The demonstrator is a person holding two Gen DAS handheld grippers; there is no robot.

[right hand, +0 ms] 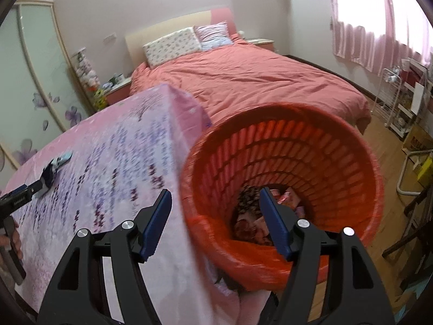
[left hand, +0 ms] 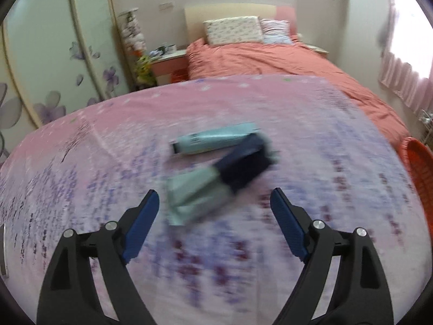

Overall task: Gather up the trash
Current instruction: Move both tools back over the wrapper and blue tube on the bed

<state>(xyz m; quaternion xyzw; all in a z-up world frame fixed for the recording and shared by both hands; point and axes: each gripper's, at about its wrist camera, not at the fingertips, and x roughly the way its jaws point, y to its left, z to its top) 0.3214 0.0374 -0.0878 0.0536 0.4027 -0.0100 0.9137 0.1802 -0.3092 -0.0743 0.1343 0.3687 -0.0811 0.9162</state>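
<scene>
1. Left wrist view: the left gripper point(left hand: 213, 203) is spread wide and holds nothing, low over the table point(left hand: 81, 162) with its pink flowered cloth. Two pieces of trash lie mid-table, well in from every edge: a pale tube-like wrapper point(left hand: 213, 142) and, touching its right end, a mint-and-navy packet point(left hand: 219, 184), blurred. The packet sits just ahead of the fingers, so I'd centre both pads on it before closing.

2. Right wrist view: the right gripper point(right hand: 216, 205) is likewise released and empty, straddling the near rim of the orange basket point(right hand: 351, 162) at the table's right edge. Wrappers already lie in its bottom. It should keep clear of the drop path.
</scene>
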